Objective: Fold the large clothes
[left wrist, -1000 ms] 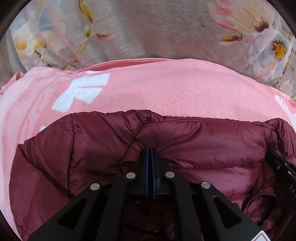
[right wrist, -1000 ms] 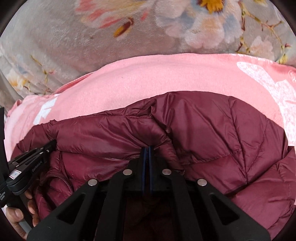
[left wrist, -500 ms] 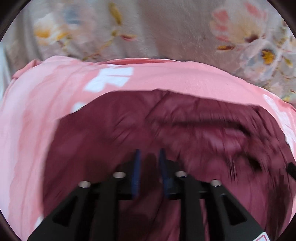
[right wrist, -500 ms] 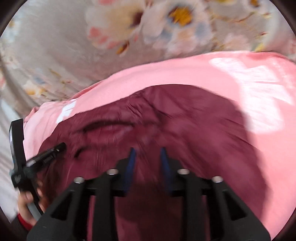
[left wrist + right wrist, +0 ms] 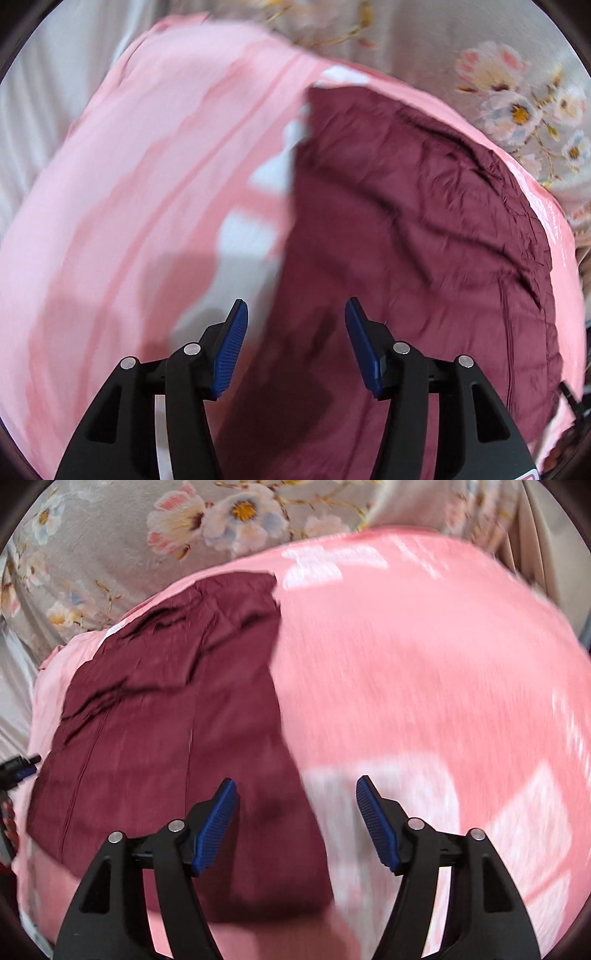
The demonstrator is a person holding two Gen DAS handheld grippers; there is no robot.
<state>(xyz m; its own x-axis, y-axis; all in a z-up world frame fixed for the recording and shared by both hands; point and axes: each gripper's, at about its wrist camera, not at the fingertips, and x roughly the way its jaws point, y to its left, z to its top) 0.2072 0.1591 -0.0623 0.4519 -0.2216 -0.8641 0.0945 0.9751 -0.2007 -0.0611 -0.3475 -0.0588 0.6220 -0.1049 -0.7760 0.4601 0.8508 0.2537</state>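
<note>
Folded dark maroon quilted puffer jacket (image 5: 413,258) lying flat on a pink blanket with white printed patches (image 5: 129,184), spread over a grey bedcover with a floral print (image 5: 517,107). Seen from the left wrist camera, filling the right half of the view, its straight left edge running from top centre down between the fingers. Left gripper (image 5: 295,347) poised above that edge, its 2 blue ribbed pads (image 5: 229,354) spread wide apart and holding nothing. Seen from the right wrist camera, the same jacket (image 5: 177,720) on the left side, pink blanket (image 5: 424,683) stretching to the right, floral bedcover (image 5: 110,535) beyond. Right gripper (image 5: 295,823) above the jacket's right edge, pads (image 5: 376,834) likewise parted and empty. Tip of the other black gripper just visible at the far left of the right wrist view. Both views smeared with blur; fine quilting detail hard to make out.
</note>
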